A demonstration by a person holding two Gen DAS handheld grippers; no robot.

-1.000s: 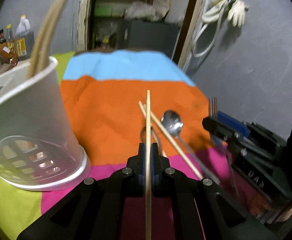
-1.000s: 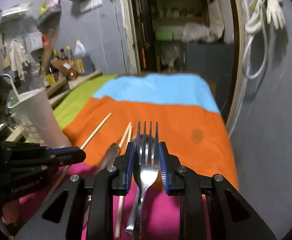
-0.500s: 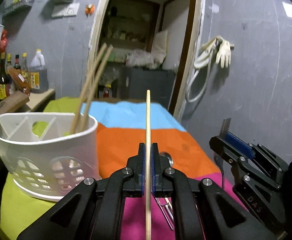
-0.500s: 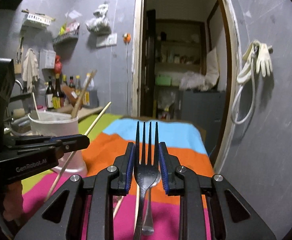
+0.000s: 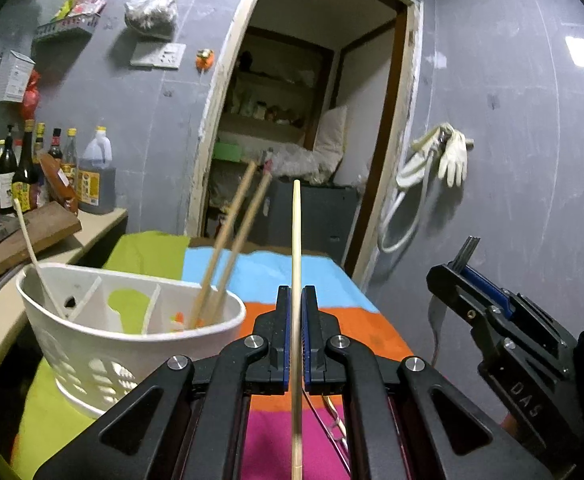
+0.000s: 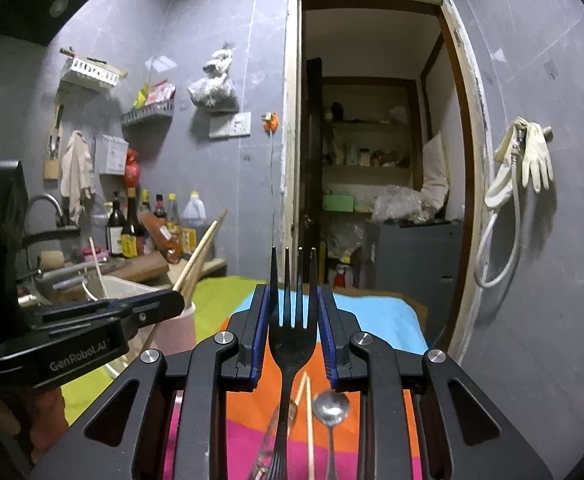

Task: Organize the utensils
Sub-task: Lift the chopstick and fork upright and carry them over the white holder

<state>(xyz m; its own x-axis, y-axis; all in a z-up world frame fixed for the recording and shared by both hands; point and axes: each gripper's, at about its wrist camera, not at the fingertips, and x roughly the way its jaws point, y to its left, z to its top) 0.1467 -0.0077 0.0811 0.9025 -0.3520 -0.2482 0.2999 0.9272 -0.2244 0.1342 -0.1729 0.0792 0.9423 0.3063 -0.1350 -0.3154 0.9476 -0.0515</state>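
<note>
My left gripper (image 5: 296,296) is shut on a single wooden chopstick (image 5: 296,240) that points up and forward, raised above the table. A white divided utensil caddy (image 5: 104,344) stands just to its left, holding two chopsticks (image 5: 232,240) and a pale stick. My right gripper (image 6: 292,300) is shut on a metal fork (image 6: 292,320), tines up, lifted above the table. Below it on the striped cloth lie a spoon (image 6: 331,406) and a chopstick (image 6: 309,424). The right gripper shows at the right of the left wrist view (image 5: 463,272); the left gripper shows at the left of the right wrist view (image 6: 164,306).
A striped cloth (image 5: 323,272) of green, blue, orange and pink covers the table. Bottles (image 5: 20,172) and a wooden board (image 5: 24,240) sit on the counter at left. An open doorway (image 6: 375,200) lies ahead. Gloves and a hose (image 6: 527,160) hang on the right wall.
Both grippers have risen and tilted upward with the chopstick and the fork. The caddy now sits lower in the left view, and its inside shows.
</note>
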